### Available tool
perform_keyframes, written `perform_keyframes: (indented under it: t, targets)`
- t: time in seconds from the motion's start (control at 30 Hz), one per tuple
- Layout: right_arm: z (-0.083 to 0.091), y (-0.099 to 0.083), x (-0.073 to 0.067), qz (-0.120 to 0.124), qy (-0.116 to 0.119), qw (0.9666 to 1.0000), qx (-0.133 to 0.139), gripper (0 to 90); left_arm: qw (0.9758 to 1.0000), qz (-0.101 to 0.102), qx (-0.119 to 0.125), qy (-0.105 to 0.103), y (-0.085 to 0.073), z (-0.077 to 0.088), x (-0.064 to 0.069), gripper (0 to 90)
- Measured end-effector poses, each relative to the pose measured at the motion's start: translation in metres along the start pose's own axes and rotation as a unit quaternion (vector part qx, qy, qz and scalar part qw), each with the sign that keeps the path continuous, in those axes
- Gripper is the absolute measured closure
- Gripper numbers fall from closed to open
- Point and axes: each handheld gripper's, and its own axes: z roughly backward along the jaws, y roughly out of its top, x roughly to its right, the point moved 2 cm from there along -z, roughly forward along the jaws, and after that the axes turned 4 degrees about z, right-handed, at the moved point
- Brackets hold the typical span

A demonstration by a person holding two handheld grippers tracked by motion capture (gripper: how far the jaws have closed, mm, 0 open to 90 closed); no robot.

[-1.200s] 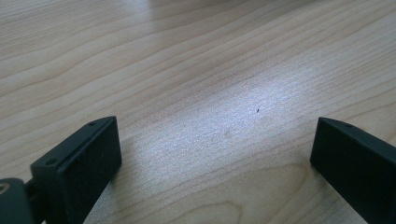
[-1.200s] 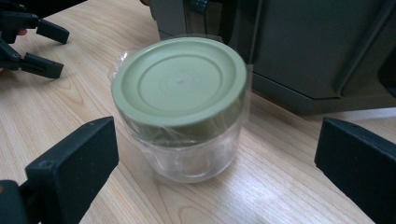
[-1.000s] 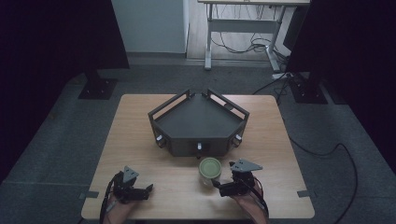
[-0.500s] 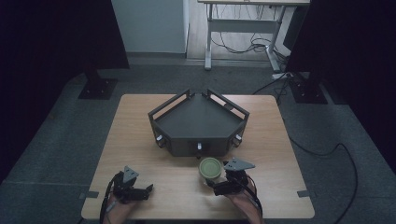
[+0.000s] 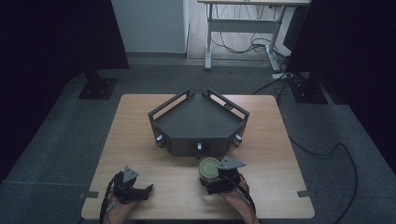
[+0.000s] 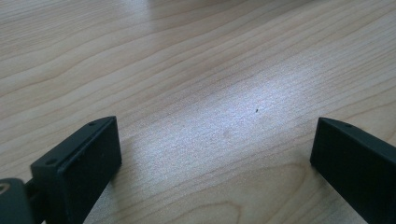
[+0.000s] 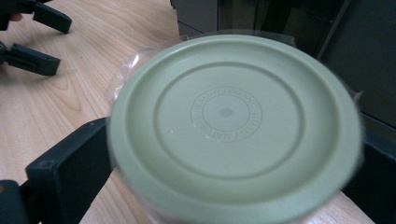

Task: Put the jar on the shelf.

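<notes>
A round container with a pale green lid [image 5: 208, 167] [image 7: 232, 123] stands on the wooden table [image 5: 140, 140], just in front of the dark angular box. My right gripper [image 5: 211, 179] [image 7: 224, 186] reaches around it from the near side, with one black jaw on each side below the lid. The jaws stand wide, and I see no squeeze on the clear wall. My left gripper [image 5: 145, 192] [image 6: 212, 154] rests low over bare wood at the front left. It is open with nothing between its jaws, and appears again in the right gripper view [image 7: 42, 39].
A dark, many-sided box frame [image 5: 205, 144] with raised rails and front knobs fills the table's middle, directly behind the container. Bare wood lies between the two grippers. The table's front edge is close behind both hands.
My right gripper has slid left toward the container until its jaws flank it. The container and the left gripper have hardly moved.
</notes>
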Motion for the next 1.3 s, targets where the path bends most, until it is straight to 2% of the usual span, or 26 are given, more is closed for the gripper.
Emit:
perform_keyframes:
  t: [0.27,0.57,0.73,1.3]
  targets:
    - [-0.011,-0.002,0.000,0.006,-0.009,0.9999,-0.013,5.9,1.0000,0.000,0.000,-0.001,0.000,0.000,0.000,1.6]
    - [-0.010,-0.001,-0.004,0.005,-0.035,0.9992,-0.017,8.9,1.0000,-0.001,0.000,-0.001,0.000,0.000,0.000,1.6]
    - [-0.008,0.001,-0.004,0.003,-0.027,0.9993,-0.025,9.0,1.0000,-0.002,0.000,-0.002,0.000,0.000,0.000,1.6]
    - [0.004,0.018,-0.007,0.004,-0.029,0.9994,-0.017,9.0,1.0000,-0.002,0.000,-0.003,0.000,0.000,0.000,1.6]
